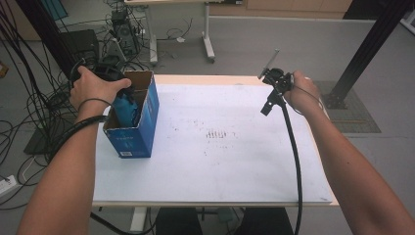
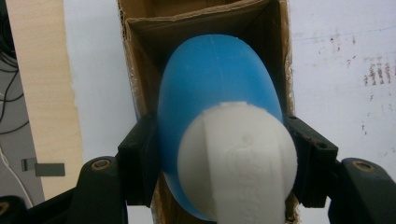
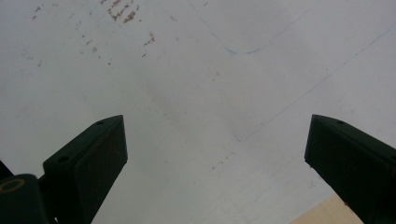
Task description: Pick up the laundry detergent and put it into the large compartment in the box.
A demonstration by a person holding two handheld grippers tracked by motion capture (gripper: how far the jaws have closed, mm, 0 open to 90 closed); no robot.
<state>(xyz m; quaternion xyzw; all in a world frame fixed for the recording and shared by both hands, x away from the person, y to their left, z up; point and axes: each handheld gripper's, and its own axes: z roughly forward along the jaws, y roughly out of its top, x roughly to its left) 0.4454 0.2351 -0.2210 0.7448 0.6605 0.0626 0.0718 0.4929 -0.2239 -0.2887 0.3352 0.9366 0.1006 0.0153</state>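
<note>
The left gripper view is showing what the high view is hiding behind the hand: the left claw (image 2: 219, 154) is clamping a blue plastic bottle with a white ribbed cap (image 2: 219, 88) by its sides, one black jaw pressing each flank. The cap is facing the camera, and the bottle's body is reaching forward from the claw into the open brown cardboard box with blue printed sides (image 2: 140, 28). The box walls are standing close on both sides of the jaws.

In the high view the box (image 1: 142, 122) is standing upright near the table's left edge, and the left hand (image 1: 93, 85) is arching over its open top, fingers curling down, with the blue bottle (image 1: 125, 107) showing just beneath the hand.

The right gripper view is showing the right claw (image 3: 215, 144) with its jaws spread wide apart, nothing between them, above the scuffed white tabletop (image 3: 196, 84). In the high view the right hand (image 1: 301, 90) is holding that claw (image 1: 266, 108) tilted downward, well apart from the box, with its cable trailing back across the table toward the person.
</note>
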